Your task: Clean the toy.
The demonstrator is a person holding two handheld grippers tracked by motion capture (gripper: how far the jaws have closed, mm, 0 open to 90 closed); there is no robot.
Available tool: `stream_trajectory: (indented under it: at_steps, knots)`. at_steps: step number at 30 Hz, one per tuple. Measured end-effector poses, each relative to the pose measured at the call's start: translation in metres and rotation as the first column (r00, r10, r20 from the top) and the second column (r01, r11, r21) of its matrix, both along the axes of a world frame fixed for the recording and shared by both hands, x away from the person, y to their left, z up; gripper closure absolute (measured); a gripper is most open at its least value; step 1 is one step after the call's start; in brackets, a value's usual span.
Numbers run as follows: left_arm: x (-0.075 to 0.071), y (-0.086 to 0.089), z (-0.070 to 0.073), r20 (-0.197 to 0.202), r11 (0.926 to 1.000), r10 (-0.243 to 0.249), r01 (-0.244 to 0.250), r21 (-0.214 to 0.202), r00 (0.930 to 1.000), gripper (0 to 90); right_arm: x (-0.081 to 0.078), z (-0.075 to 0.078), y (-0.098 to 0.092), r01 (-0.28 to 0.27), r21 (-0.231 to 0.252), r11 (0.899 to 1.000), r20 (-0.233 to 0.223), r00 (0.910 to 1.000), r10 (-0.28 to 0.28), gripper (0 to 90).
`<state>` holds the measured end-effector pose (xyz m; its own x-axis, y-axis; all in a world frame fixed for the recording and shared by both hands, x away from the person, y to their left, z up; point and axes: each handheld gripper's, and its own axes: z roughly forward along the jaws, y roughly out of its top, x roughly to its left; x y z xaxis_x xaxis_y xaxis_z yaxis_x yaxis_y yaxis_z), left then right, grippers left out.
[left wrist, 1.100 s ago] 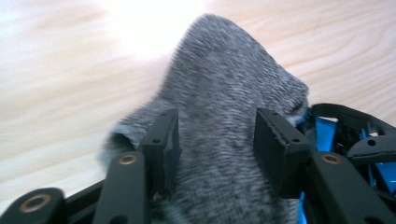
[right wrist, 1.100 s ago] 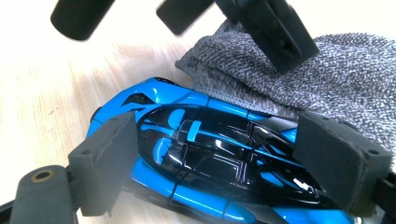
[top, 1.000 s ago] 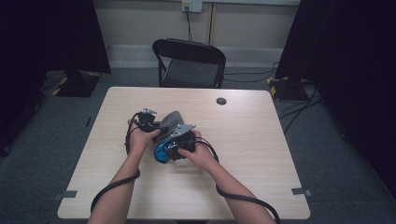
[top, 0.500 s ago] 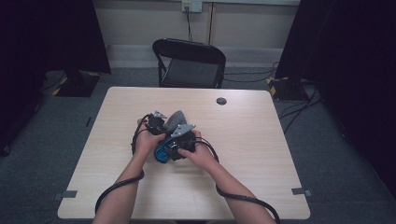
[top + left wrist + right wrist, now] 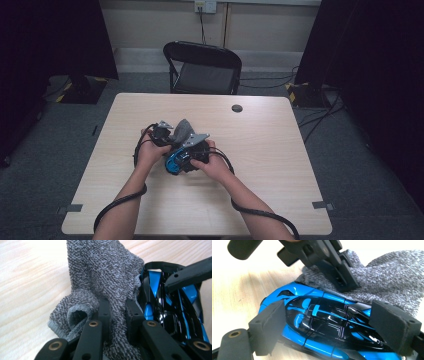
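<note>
A glossy blue and black toy car (image 5: 312, 315) lies on the pale wooden table (image 5: 280, 165), and my right gripper (image 5: 332, 323) is shut on it, one pad at each end. A grey knitted cloth (image 5: 105, 272) is bunched against the car's far side. My left gripper (image 5: 117, 307) is shut on a fold of that cloth, right beside the car (image 5: 175, 312). In the high view both hands meet near the table's middle, the left gripper (image 5: 165, 132) and cloth (image 5: 182, 129) just behind the right gripper (image 5: 187, 150) and car (image 5: 173, 161).
A small black round disc (image 5: 237, 108) lies near the table's far edge. A black folding chair (image 5: 205, 67) stands behind the table. Black cables (image 5: 120, 202) trail from both grippers toward the near edge. Dark curtains flank the room.
My left gripper has moved right, up against the car and the right gripper, and its jaws have closed on the grey cloth. The right hand has stayed in place.
</note>
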<state>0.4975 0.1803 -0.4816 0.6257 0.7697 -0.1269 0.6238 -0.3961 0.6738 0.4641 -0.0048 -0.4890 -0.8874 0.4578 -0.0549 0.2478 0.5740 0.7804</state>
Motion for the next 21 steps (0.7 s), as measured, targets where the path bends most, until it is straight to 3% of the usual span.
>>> stream_trajectory:
  at_steps: [21]
  knots:
    - [-0.026, 0.029, 0.002, -0.010, 0.9989, 0.035, -0.035, -0.031, 0.9993, 77.6, -0.002, 0.001, 0.004, -0.004, -0.008, 1.000, -0.006, 1.0000, 0.004, 13.8]
